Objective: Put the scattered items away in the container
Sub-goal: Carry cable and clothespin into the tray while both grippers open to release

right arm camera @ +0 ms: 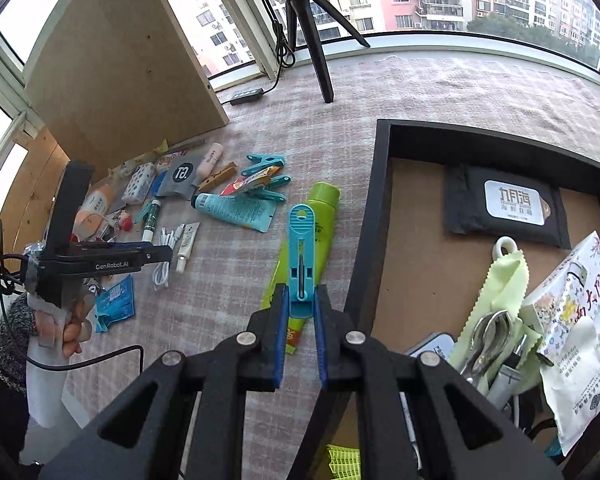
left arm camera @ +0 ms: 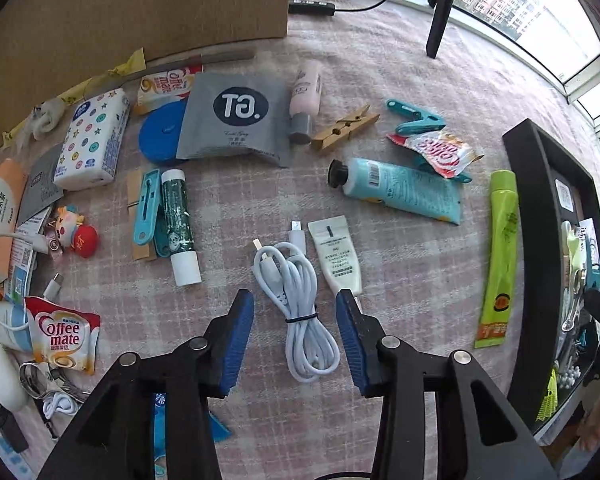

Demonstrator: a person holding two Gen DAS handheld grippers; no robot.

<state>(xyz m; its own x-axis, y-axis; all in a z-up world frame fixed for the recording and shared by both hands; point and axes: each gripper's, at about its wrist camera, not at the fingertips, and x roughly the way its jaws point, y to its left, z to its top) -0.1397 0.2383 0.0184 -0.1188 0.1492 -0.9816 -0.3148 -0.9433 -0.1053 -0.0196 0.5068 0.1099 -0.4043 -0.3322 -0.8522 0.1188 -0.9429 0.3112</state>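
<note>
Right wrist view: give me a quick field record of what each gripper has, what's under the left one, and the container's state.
right gripper: shut on blue clothes peg, held in the air left of the container
left gripper: open, fingers either side of white cable, not pressing it
container: black tray, partly filled; black wipes pack, green cloth inside
still on cloth: green tube, teal tube
</note>
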